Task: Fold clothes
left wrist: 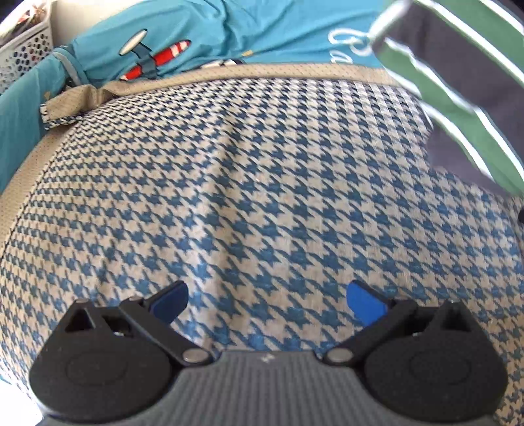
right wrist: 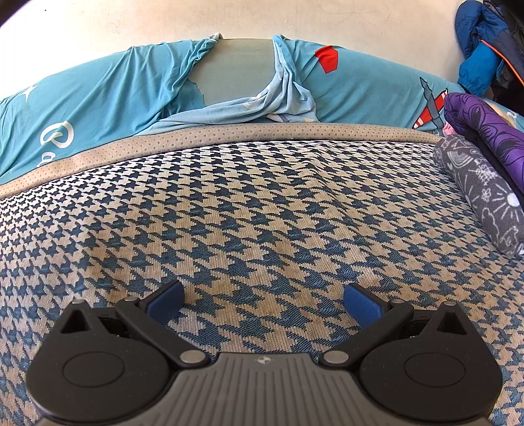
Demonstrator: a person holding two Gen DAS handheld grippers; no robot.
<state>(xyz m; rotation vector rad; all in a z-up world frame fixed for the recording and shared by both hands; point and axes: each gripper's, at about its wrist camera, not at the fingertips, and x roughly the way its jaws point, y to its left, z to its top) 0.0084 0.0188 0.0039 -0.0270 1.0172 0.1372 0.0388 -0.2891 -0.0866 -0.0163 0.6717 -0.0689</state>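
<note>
A blue and beige houndstooth mat (left wrist: 262, 183) (right wrist: 249, 209) with a beige mesh border lies spread under both grippers. My left gripper (left wrist: 267, 303) hovers open just above it, nothing between its blue pads. A green, grey and white striped garment (left wrist: 458, 85) hangs blurred at the upper right of the left wrist view. My right gripper (right wrist: 263, 303) is also open over the mat, empty. At the right edge of the right wrist view lie a folded grey patterned garment (right wrist: 481, 193) and a purple garment (right wrist: 488, 131) on top of it.
A teal sheet with airplane prints (left wrist: 203, 36) (right wrist: 98, 95) covers the surface beyond the mat. A white perforated basket (left wrist: 23, 49) stands at the far left. Blue and dark clothing (right wrist: 484, 49) is piled at the upper right against a pale wall (right wrist: 229, 16).
</note>
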